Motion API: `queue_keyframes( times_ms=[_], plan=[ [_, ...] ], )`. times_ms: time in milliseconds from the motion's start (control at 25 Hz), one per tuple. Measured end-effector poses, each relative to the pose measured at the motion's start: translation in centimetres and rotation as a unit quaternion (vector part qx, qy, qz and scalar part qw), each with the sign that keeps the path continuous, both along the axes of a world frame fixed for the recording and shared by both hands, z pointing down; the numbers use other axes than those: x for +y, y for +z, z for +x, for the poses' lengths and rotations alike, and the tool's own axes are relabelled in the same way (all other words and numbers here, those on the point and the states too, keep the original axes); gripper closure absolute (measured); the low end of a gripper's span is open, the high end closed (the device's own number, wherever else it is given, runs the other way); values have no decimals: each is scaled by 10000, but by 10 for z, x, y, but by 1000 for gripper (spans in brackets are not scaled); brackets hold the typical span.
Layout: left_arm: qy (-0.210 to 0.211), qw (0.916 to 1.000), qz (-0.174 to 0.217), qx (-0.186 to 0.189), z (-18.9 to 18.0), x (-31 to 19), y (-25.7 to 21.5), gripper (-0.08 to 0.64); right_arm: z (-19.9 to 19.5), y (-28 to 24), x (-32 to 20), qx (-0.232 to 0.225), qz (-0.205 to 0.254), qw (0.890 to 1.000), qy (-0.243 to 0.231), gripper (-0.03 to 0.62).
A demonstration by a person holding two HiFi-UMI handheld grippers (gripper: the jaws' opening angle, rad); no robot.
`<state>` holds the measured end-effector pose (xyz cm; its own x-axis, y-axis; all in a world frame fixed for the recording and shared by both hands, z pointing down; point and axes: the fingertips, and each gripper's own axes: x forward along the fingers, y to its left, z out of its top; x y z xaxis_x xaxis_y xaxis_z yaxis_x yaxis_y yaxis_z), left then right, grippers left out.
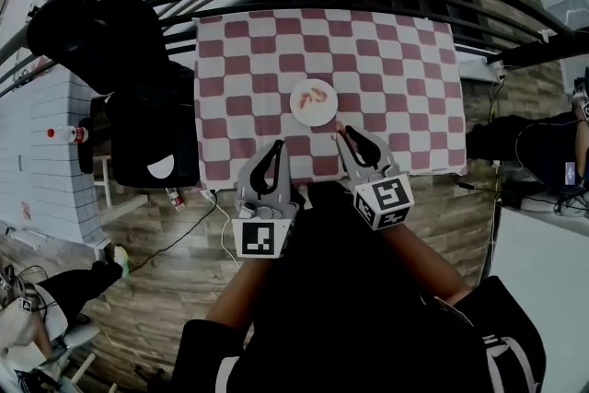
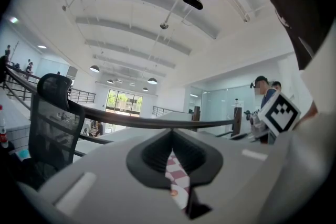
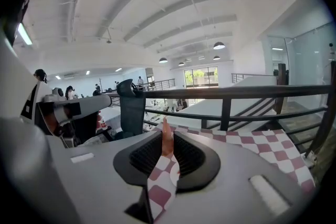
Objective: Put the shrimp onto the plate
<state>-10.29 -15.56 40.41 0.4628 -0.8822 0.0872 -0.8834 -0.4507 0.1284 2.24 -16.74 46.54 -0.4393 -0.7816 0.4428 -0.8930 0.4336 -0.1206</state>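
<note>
A shrimp [image 3: 166, 140] stands pinched in the clamped right gripper [image 1: 343, 132], its long axis along the jaws. The plate [image 1: 302, 114], carrying other shrimp [image 1: 316, 94], lies just ahead and left of those tips. It is about as near to the left gripper [image 1: 276, 145], whose jaws are together and empty. How many shrimp are plated is hard to make out

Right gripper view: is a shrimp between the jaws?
Yes, the jaws of the right gripper pinch an orange shrimp between them.
</note>
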Motion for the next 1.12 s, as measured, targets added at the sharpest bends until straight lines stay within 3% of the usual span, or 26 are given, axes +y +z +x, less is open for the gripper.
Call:
queue_keyframes(
  times_ms=[440, 1120],
  plan=[
    [-121, 9996, -201, -143, 16, -19, 12, 552, -5, 80, -34, 314, -570, 9959, -632, 525],
    [-727, 9965, -308, -269, 12, -48, 20, 552, -1, 207, -71, 1028, -1461, 9780, -1077, 525]
  ],
)
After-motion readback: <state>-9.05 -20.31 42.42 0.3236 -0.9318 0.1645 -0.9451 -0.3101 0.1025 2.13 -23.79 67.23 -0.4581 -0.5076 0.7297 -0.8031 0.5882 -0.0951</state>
